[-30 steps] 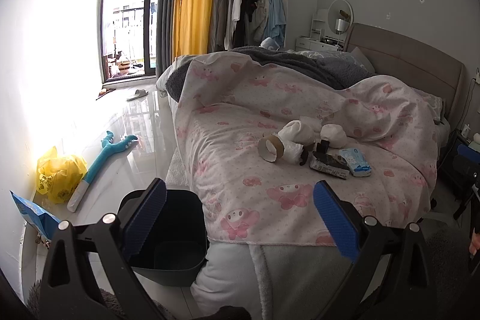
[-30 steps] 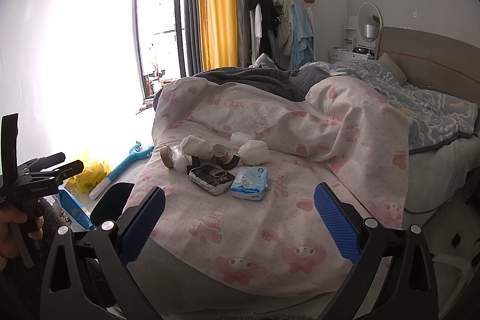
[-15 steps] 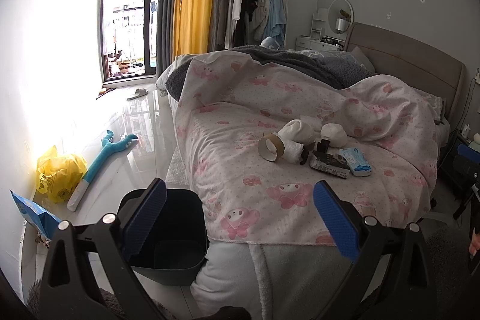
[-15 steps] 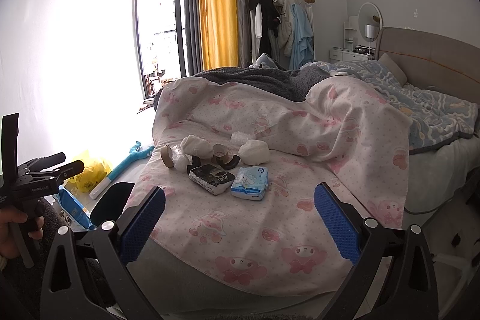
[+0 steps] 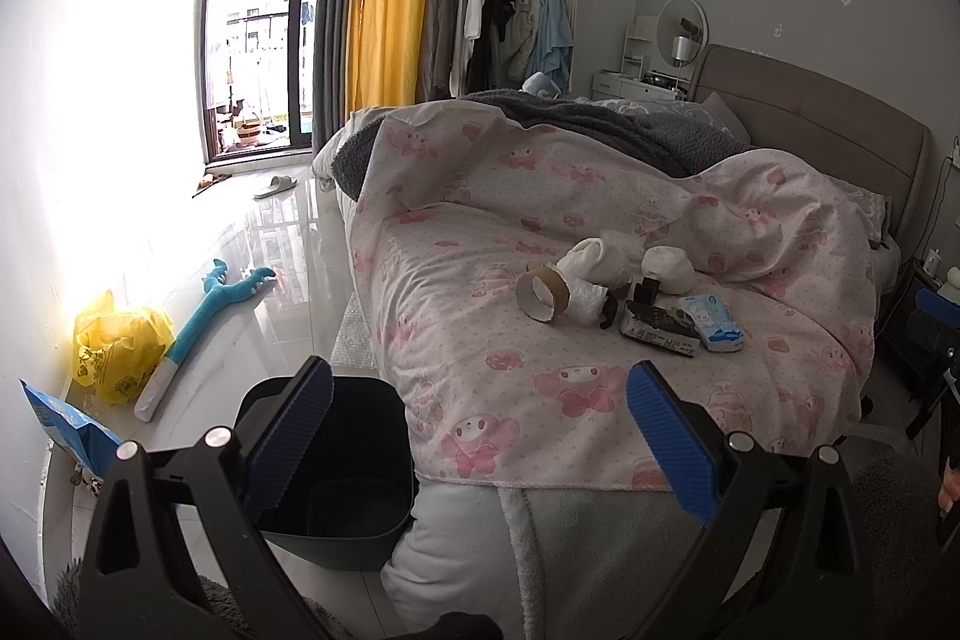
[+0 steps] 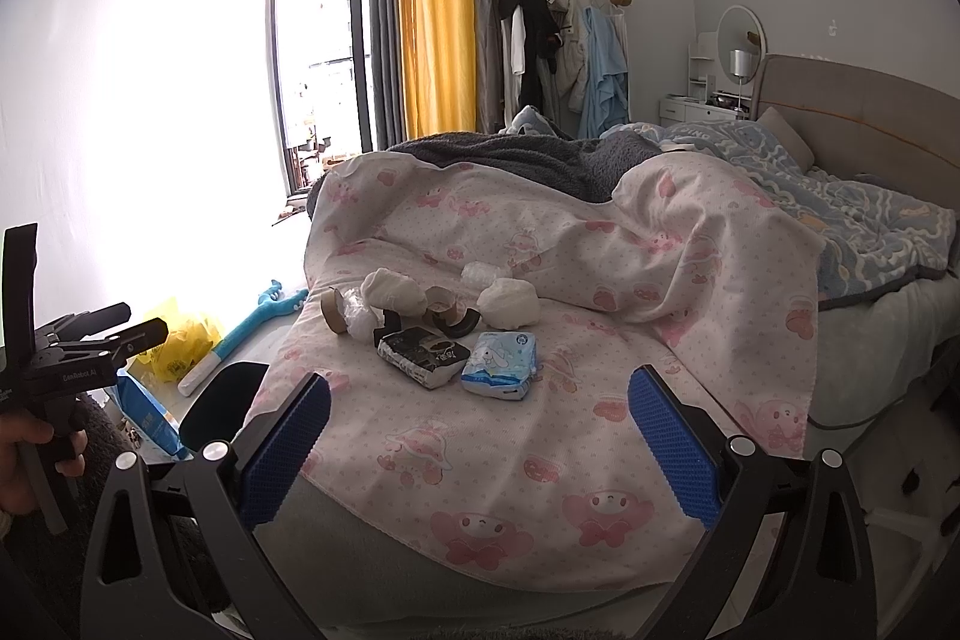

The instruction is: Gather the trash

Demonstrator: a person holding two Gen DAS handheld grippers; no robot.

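Trash lies in a cluster on the pink patterned bedspread [image 5: 480,340]: a cardboard tape roll [image 5: 543,291], crumpled white paper [image 5: 594,262], a dark snack wrapper [image 5: 657,328] and a blue tissue pack [image 5: 714,322]. The same cluster shows in the right wrist view: roll [image 6: 333,310], wrapper [image 6: 423,355], tissue pack [image 6: 501,361], white wad [image 6: 510,304]. A dark bin [image 5: 336,466] stands on the floor by the bed's corner. My left gripper [image 5: 477,439] is open and empty, short of the bed. My right gripper [image 6: 477,439] is open and empty, short of the trash.
On the floor by the wall lie a yellow bag [image 5: 117,343], a blue toy [image 5: 204,313] and a blue packet [image 5: 66,421]. A slipper [image 5: 275,186] lies near the balcony door. The left gripper's handle [image 6: 66,370] shows at the right view's left edge.
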